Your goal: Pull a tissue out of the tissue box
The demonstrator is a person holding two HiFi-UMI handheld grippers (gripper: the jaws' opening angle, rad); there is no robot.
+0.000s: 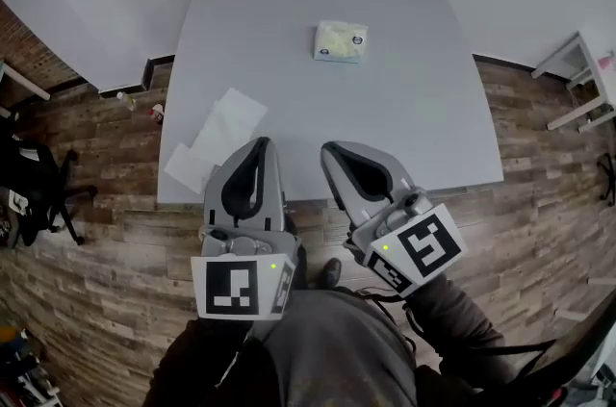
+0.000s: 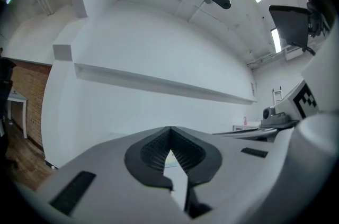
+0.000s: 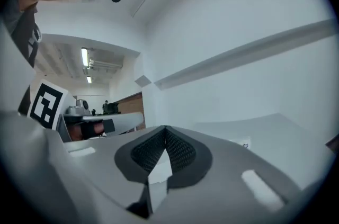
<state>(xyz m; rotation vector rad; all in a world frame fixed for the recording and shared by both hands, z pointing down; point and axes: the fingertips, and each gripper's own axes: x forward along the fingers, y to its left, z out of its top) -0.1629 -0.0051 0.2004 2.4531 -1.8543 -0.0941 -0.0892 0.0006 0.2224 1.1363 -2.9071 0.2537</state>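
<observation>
Your tissue box [image 1: 341, 40] is pale yellow-green, your table [image 1: 414, 126] grey, the loose tissues [image 1: 217, 138] white, the plank floor [image 1: 539, 136] brown.

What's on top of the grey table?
A pale green tissue pack near the middle, and flat white tissue sheets by the near left edge. Anything under them is covered.

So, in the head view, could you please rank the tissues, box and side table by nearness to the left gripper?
1. Tissues: beside the left gripper, on the table, near left.
2. Box: far middle of the table.
3. Side table: off to the right.
</observation>
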